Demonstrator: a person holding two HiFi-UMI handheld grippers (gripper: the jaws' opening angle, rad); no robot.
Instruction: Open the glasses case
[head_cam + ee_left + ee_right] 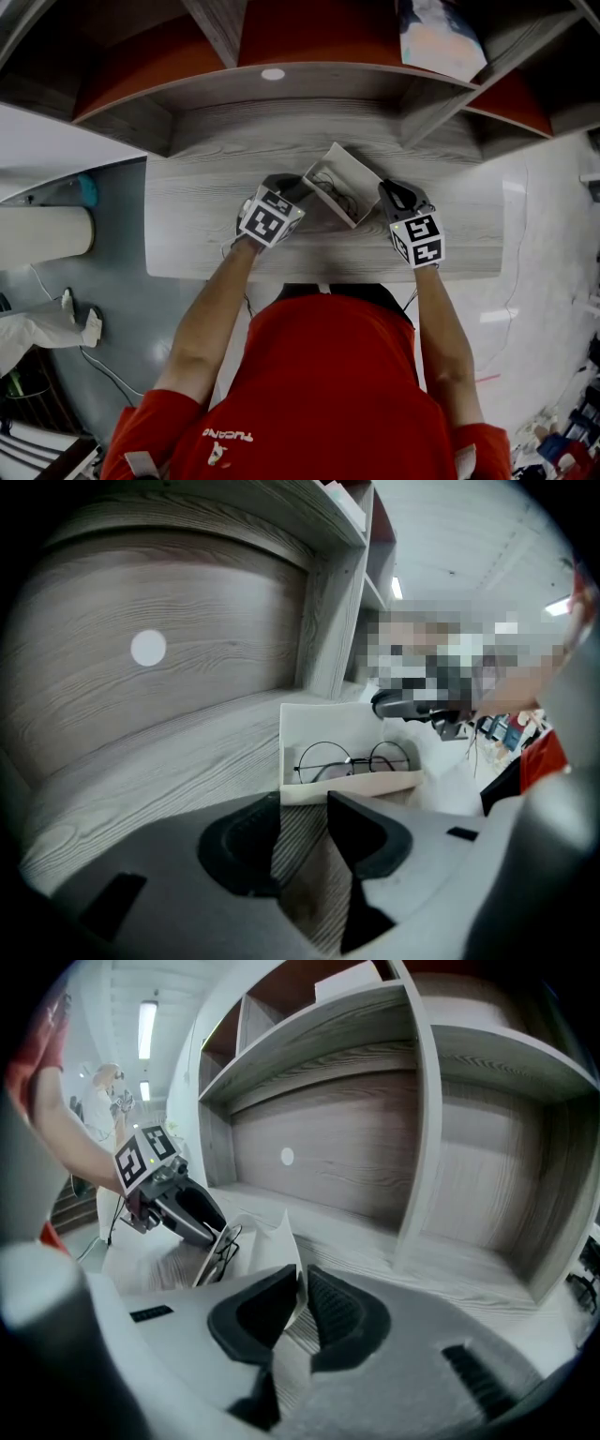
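1. Two hand-held grippers meet at a white glasses case (342, 183) that lies open on a grey wood-grain desk (206, 220), seen from above over a person's red-shirted shoulders.
2. In the head view the left gripper (302, 187) sits at the case's left corner and the right gripper (386, 192) at its right corner. The marker cubes cover much of both, so the jaws cannot be read from above.
3. Left gripper view: the left gripper (302, 808) has its jaws a little apart, and only the desk's grain shows through the gap. The case's near wall (352, 787) lies just past the tips; whether it touches them is unclear.
4. Round wire-rimmed glasses (352, 759) rest inside the case, with their lower rims cut off behind that near wall. From above they are only faint dark lines.
5. Right gripper view: the right gripper (298, 1288) has its jaws drawn close on a thin white flap of the case (267, 1241), which stands upright between the pads.
6. Across the case in that view, the left gripper (208, 1232) points down at the far side, beside the glasses (220, 1246).
7. Mosaic patches hide the room behind the case in the left gripper view and part of the right gripper (394, 705) – only its dark tip shows.
8. Grey shelves (309, 94) with red back panels rise behind the desk, cut off at the top edge.
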